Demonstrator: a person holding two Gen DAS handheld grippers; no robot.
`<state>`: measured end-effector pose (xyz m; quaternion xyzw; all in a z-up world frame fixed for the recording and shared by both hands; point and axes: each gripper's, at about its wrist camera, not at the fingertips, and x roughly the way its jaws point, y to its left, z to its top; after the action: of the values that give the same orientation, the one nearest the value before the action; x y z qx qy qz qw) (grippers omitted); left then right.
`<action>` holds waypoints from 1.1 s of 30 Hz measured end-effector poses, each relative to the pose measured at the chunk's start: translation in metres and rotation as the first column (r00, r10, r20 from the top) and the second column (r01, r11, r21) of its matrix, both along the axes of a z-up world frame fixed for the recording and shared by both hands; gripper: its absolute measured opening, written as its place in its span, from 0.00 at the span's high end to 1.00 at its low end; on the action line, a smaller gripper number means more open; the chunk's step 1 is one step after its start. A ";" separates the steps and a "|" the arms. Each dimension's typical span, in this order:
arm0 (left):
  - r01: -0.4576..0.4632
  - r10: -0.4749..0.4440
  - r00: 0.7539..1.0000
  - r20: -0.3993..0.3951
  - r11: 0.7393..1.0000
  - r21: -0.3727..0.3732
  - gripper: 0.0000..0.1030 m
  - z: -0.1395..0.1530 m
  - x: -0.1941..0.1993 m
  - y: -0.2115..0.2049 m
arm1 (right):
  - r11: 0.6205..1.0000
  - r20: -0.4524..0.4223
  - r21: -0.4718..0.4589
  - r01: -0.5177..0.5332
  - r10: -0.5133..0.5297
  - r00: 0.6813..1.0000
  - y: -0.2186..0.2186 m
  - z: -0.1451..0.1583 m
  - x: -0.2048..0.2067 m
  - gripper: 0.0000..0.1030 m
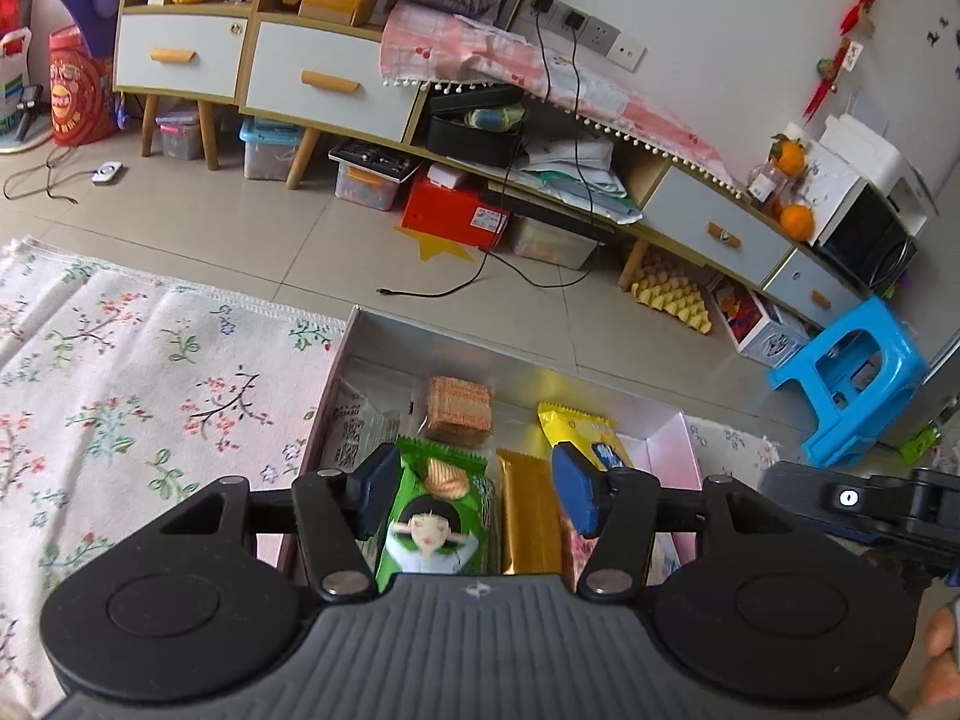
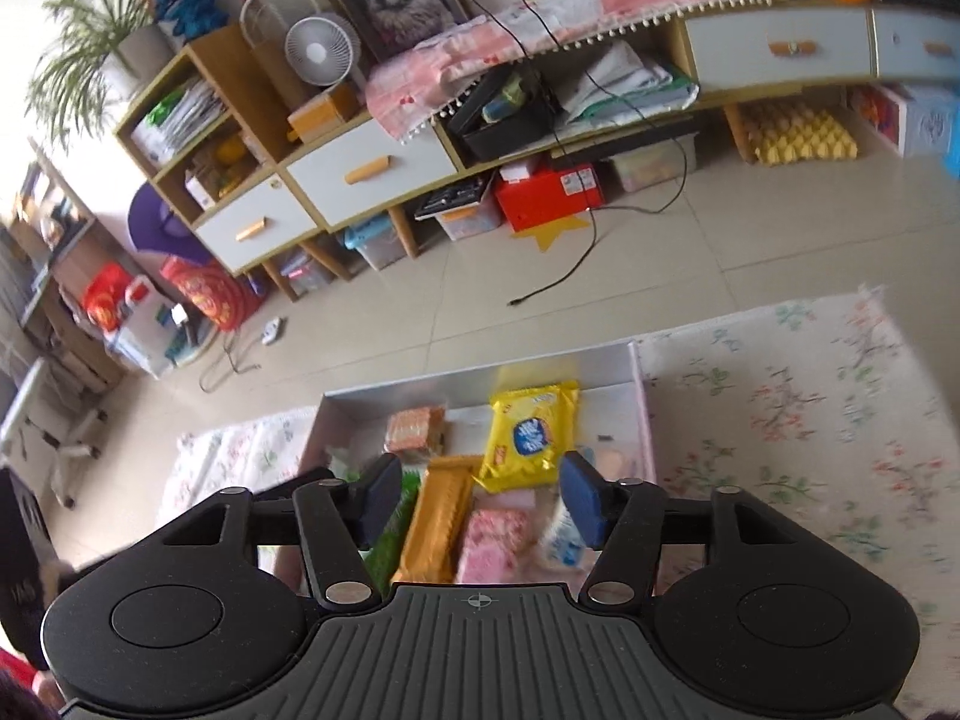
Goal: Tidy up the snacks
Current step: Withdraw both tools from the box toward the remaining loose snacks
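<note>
An open silver-lined box stands on a floral rug and holds several snack packets. In the left wrist view my left gripper hovers open over a green packet and a gold bar packet; its blue pads touch neither. Farther back lie a brown wafer pack, a yellow packet and a clear wrapper. In the right wrist view my right gripper is open above the same box, over the gold packet, a pink packet and the yellow packet.
The floral rug spreads to both sides of the box. A blue plastic stool stands to the right. A loose black cable lies on the tiled floor in front of a long low cabinet with boxes under it.
</note>
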<state>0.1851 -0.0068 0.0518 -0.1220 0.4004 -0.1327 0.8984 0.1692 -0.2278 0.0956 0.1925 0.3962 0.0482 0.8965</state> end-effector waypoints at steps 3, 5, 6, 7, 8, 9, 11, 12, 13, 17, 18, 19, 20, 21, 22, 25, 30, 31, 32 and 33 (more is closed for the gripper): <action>0.006 -0.006 1.000 0.009 0.998 0.060 0.43 0.003 -0.012 -0.005 | 1.000 -0.002 -0.018 -0.018 0.018 1.000 0.002 0.003 -0.016 0.35; 0.020 -0.020 1.000 0.004 0.996 0.087 0.41 0.003 -0.021 -0.007 | 0.999 -0.011 -0.044 -0.028 0.028 1.000 0.004 0.003 -0.029 0.33; 0.024 -0.024 1.000 -0.006 0.995 0.094 0.41 0.003 -0.025 -0.007 | 0.998 -0.016 -0.059 -0.030 0.029 0.999 0.006 0.004 -0.034 0.32; 0.023 -0.021 1.000 -0.019 0.995 0.095 0.41 0.003 -0.029 -0.007 | 0.997 -0.020 -0.074 -0.034 0.033 0.999 0.007 0.004 -0.040 0.32; 0.021 -0.019 0.999 -0.029 0.995 0.093 0.41 0.003 -0.033 -0.006 | 0.995 -0.020 -0.088 -0.042 0.040 0.999 0.009 0.005 -0.045 0.32; 0.024 -0.021 0.999 -0.035 0.996 0.091 0.41 0.004 -0.037 -0.005 | 0.994 -0.017 -0.098 -0.049 0.048 0.999 0.010 0.006 -0.051 0.30; 0.029 -0.026 0.999 -0.038 0.994 0.102 0.39 0.006 -0.047 -0.005 | 0.992 -0.011 -0.111 -0.058 0.057 0.998 0.010 0.008 -0.064 0.27; 0.032 -0.028 0.999 -0.034 0.993 0.115 0.38 0.007 -0.052 -0.006 | 0.992 -0.008 -0.115 -0.059 0.058 0.998 0.010 0.008 -0.070 0.27; 0.037 -0.033 0.999 -0.032 0.991 0.128 0.38 0.008 -0.057 -0.007 | 0.992 -0.007 -0.117 -0.056 0.055 0.998 0.009 0.009 -0.076 0.26; 0.080 -0.076 0.996 -0.037 0.988 0.130 0.34 0.011 -0.074 -0.014 | 0.993 -0.009 -0.107 -0.048 0.048 0.999 0.004 0.010 -0.096 0.26; 0.091 -0.087 0.996 -0.034 0.987 0.131 0.33 0.012 -0.078 -0.015 | 0.993 -0.006 -0.104 -0.048 0.048 0.999 0.003 0.011 -0.102 0.26; 0.097 -0.094 0.995 -0.030 0.986 0.135 0.31 0.013 -0.082 -0.015 | 0.993 -0.002 -0.106 -0.047 0.047 0.999 0.003 0.012 -0.108 0.25; 0.101 -0.098 0.995 -0.026 0.985 0.141 0.31 0.012 -0.088 -0.015 | 0.993 0.002 -0.113 -0.046 0.047 0.999 0.003 0.012 -0.114 0.23; 0.106 -0.103 0.994 -0.026 0.984 0.145 0.31 0.012 -0.092 -0.016 | 0.991 0.005 -0.122 -0.048 0.049 0.999 0.004 0.012 -0.120 0.20; 0.112 -0.109 0.994 -0.027 0.983 0.146 0.30 0.011 -0.095 -0.015 | 0.990 0.006 -0.133 -0.054 0.055 0.998 0.006 0.012 -0.125 0.19; 0.120 -0.115 0.992 -0.048 0.984 0.132 0.28 0.007 -0.107 -0.014 | 0.986 -0.004 -0.145 -0.078 0.078 0.997 0.009 0.007 -0.139 0.19; 0.141 -0.133 0.988 -0.083 0.986 0.093 0.28 0.003 -0.125 -0.011 | 0.987 -0.022 -0.127 -0.101 0.099 0.995 0.012 0.003 -0.160 0.19; 0.143 -0.137 0.987 -0.080 0.986 0.084 0.27 0.003 -0.128 -0.010 | 0.987 -0.016 -0.124 -0.103 0.102 0.995 0.013 0.004 -0.165 0.19; 0.144 -0.138 0.988 -0.074 0.986 0.079 0.26 0.003 -0.134 -0.008 | 0.987 -0.009 -0.122 -0.104 0.104 0.995 0.013 0.006 -0.170 0.19; 0.146 -0.140 0.988 -0.069 0.986 0.077 0.25 0.004 -0.137 -0.007 | 0.987 0.001 -0.122 -0.104 0.105 0.994 0.013 0.008 -0.174 0.19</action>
<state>0.0485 -0.0135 0.0556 -0.0603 0.4413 -0.1765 0.8778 -0.0046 -0.2152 0.1032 0.1164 0.4048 0.0716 0.9041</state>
